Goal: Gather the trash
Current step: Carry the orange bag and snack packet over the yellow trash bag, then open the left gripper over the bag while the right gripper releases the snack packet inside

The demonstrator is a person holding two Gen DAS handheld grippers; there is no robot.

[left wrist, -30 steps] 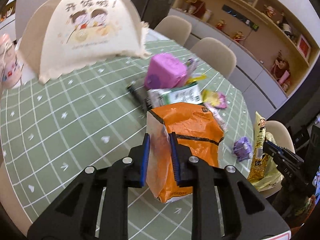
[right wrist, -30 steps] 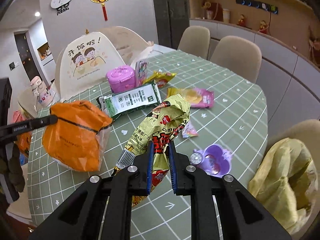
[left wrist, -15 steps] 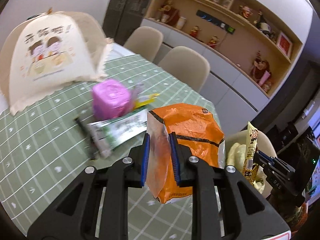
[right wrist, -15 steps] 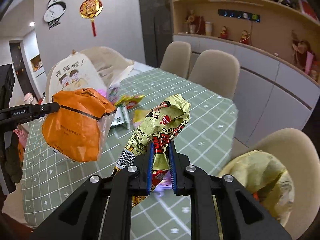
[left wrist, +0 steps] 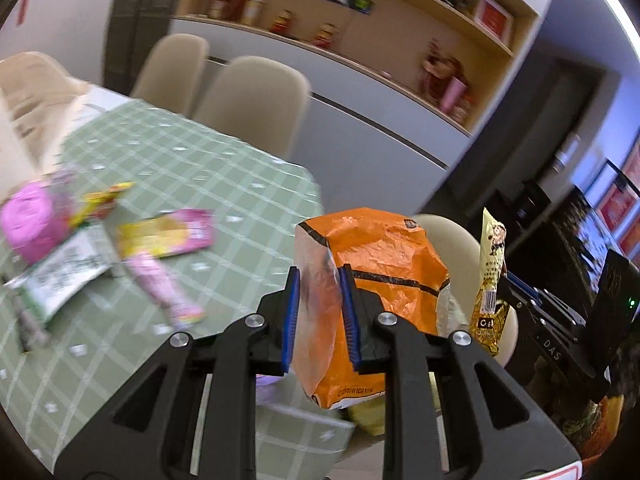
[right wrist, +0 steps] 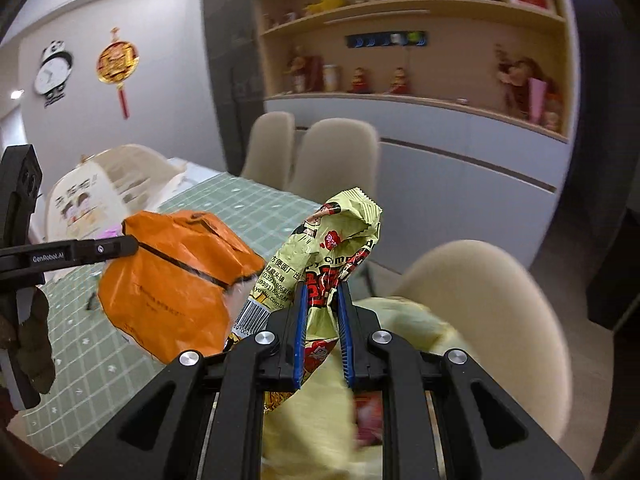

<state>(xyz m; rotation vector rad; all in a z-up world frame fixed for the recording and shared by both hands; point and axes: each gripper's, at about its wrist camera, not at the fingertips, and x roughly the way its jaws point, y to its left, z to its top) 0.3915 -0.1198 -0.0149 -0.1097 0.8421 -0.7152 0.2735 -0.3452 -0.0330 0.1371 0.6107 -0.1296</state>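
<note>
The orange bag (left wrist: pixel 384 276) sits at the centre of the left wrist view, clamped at its clear side edge between the blue pads of the left gripper (left wrist: pixel 320 316), hanging in the air past the desk (left wrist: pixel 208 168) edge. In the right wrist view the yellow wrapper (right wrist: pixel 332 248) stands up at centre, pinched low on its crumpled body by the right gripper (right wrist: pixel 323 332), so both grippers are closed on trash. Below and right of the wrapper lies the yellow trash bag (right wrist: pixel 416 320), resting on a beige chair (right wrist: pixel 492 280) at the lower right of that frame; its mouth is blurred and I cannot tell how wide it gapes. More litter remains on the desk at the left of the left wrist view: a pink tub (left wrist: pixel 28 220), a white-green packet (left wrist: pixel 60 272), a yellow-pink wrapper (left wrist: pixel 168 232) and a pink strip (left wrist: pixel 160 288). The risks from here, as I judge them: the orange bag is held only by a thin slippery flap, so a quick swing could pull it free before it is over the trash bag. The two pieces hang close together, overlapping in the right wrist view, so they may snag or knock each other when released. The trash bag is soft and slumped, so a piece dropped off-centre could slide off the chair to the floor. A light wrapper may also cling to a pad instead of falling.
</note>
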